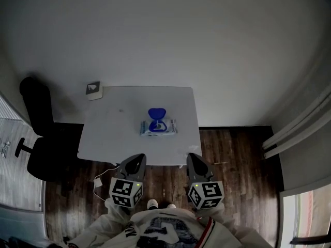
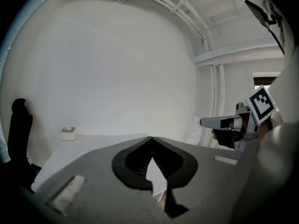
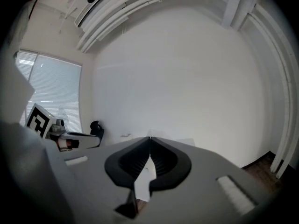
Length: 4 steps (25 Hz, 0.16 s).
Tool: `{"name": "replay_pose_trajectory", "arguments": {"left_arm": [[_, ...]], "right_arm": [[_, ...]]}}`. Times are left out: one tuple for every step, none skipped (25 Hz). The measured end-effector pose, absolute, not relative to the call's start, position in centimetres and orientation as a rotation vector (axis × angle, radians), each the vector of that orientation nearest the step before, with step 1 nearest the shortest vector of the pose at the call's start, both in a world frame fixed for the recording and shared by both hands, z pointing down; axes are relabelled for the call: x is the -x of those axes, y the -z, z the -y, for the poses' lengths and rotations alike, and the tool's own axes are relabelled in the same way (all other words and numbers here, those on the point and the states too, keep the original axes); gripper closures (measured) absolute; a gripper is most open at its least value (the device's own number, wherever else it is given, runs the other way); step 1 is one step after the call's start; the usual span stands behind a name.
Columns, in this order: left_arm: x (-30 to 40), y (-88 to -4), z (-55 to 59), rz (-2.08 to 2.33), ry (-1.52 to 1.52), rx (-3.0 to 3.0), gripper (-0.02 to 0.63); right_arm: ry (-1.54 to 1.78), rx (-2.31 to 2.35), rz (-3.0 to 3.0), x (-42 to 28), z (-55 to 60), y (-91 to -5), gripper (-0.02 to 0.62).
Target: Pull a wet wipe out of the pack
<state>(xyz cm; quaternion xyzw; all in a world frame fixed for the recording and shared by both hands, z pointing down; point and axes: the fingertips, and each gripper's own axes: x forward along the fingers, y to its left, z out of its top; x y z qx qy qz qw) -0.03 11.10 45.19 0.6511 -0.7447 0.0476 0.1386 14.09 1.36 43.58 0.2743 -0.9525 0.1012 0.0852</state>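
Note:
A white and blue wet wipe pack lies flat near the middle of the white table, its blue lid flipped open toward the wall. My left gripper and right gripper hang side by side just off the table's front edge, short of the pack. Both are shut with nothing between the jaws. In the left gripper view my left gripper has its tips touching, and the right gripper shows at the right. My right gripper is closed the same way in its own view. The pack is hidden in both gripper views.
A small white box sits at the table's far left corner. A black office chair stands left of the table. A white cable trails on the dark wood floor under the front edge. Window frames are at the right.

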Motion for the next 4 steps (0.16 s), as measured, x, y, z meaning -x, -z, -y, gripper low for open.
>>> {"name": "replay_pose_trajectory", "arguments": {"left_arm": [[0.04,-45.23,-11.05,2.152,-0.139,-1.882,0.601],[0.05,-45.27,-11.0,2.151,-0.14,-1.882,0.601],[0.06,-45.3,-10.96,2.15,-0.141,-1.882,0.601],[0.07,-45.33,-10.91,2.149,-0.142,-1.882,0.601]], "right_arm": [[-0.305,-0.816,2.841,-14.02,-1.35,-43.6,0.584],[-0.306,-0.813,2.842,-13.95,-1.34,-43.61,0.584],[-0.307,-0.811,2.843,-13.88,-1.33,-43.63,0.584],[-0.308,-0.809,2.844,-13.81,-1.31,-43.64,0.584]]}}
